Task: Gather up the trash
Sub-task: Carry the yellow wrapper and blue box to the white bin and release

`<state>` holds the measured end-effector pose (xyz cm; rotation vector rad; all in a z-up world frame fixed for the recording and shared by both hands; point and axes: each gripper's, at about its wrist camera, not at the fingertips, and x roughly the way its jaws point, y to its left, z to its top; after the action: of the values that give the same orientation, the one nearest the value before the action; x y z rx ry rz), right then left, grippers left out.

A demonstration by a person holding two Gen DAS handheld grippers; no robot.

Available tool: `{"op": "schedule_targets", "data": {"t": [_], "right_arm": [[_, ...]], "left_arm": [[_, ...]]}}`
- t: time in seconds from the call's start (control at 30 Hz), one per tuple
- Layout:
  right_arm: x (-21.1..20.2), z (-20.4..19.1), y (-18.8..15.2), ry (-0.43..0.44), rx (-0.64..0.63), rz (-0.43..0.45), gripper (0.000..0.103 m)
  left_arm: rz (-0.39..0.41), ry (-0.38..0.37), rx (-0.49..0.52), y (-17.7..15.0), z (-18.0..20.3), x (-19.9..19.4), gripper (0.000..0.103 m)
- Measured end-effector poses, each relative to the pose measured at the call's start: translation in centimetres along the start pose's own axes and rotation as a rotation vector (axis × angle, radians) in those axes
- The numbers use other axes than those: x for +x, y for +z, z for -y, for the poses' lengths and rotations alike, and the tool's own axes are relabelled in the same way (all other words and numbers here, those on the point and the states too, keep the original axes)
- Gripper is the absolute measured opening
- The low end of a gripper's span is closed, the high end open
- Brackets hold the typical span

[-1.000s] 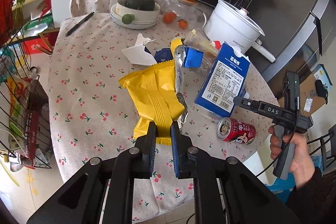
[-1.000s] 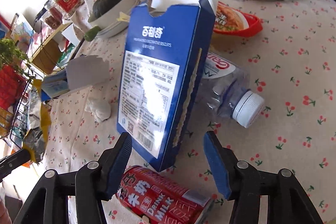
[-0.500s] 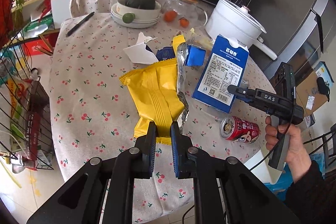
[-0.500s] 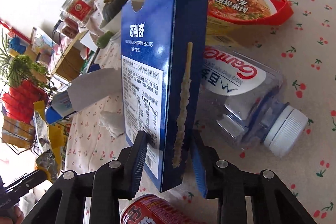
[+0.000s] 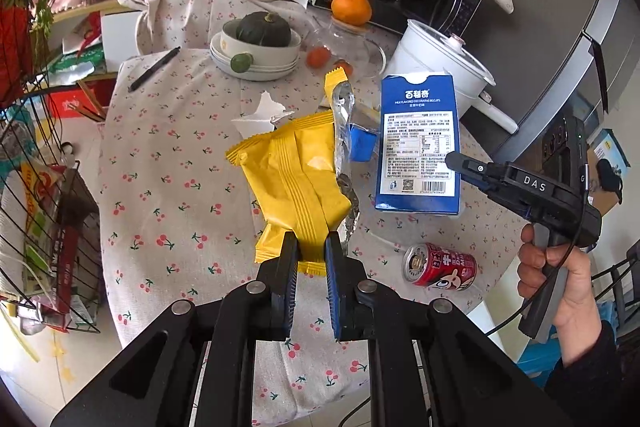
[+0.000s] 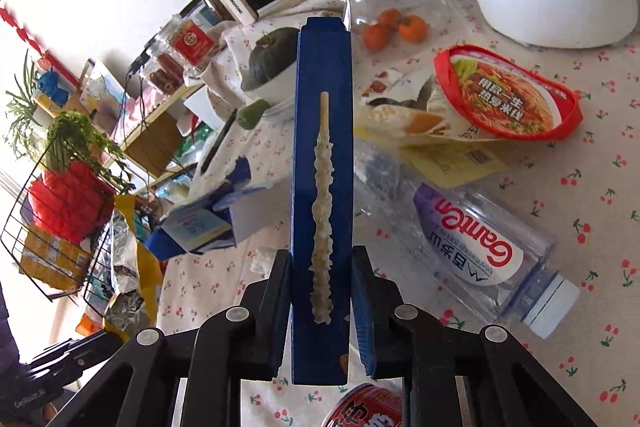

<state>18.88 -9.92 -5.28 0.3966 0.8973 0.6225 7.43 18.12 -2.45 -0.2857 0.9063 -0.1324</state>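
A cluttered kitchen corner is seen here, with a round table [image 5: 168, 163] covered in a cherry-print cloth and packed with stuff. A yellow snack wrapper [image 5: 298, 183] is clamped at its near end between the jaws of the left gripper [image 5: 311, 259], and the rest of it is draped out over the cloth toward the far side. Just right of it, a blue biscuit box [image 5: 418, 143] is held upright, pinched on its two broad faces near the bottom by the right gripper [image 6: 322, 291], whose jaws are closing onto it. In the right wrist view the box's narrow edge [image 6: 322, 163] is faced head-on, with a printed biscuit stick down it. A red drink can [image 5: 440, 265] is lying on its side near the table's right edge, below the box. A clear plastic bottle [image 6: 480, 247] and a red noodle bowl lid [image 6: 508, 95] are lying to the right of the box. A wire basket [image 5: 48, 211] stuffed with wrappers is seen off the left side.
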Motion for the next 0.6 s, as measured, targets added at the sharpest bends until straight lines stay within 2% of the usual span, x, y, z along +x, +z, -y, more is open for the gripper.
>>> {"op": "schedule_targets", "data": {"t": [0.37, 0.6], "right_arm": [[-7.3, -1.5, 1.2, 0.004, -0.009, 0.138, 0.025], [-15.6, 0.0, 0.0, -0.096, -0.017, 0.212, 0.025]], "left_arm": [[0.068, -0.063, 0.017, 0.4, 1.7, -2.0, 0.014], [0.049, -0.142, 0.087, -0.5, 6.7, -1.8, 0.014]]}}
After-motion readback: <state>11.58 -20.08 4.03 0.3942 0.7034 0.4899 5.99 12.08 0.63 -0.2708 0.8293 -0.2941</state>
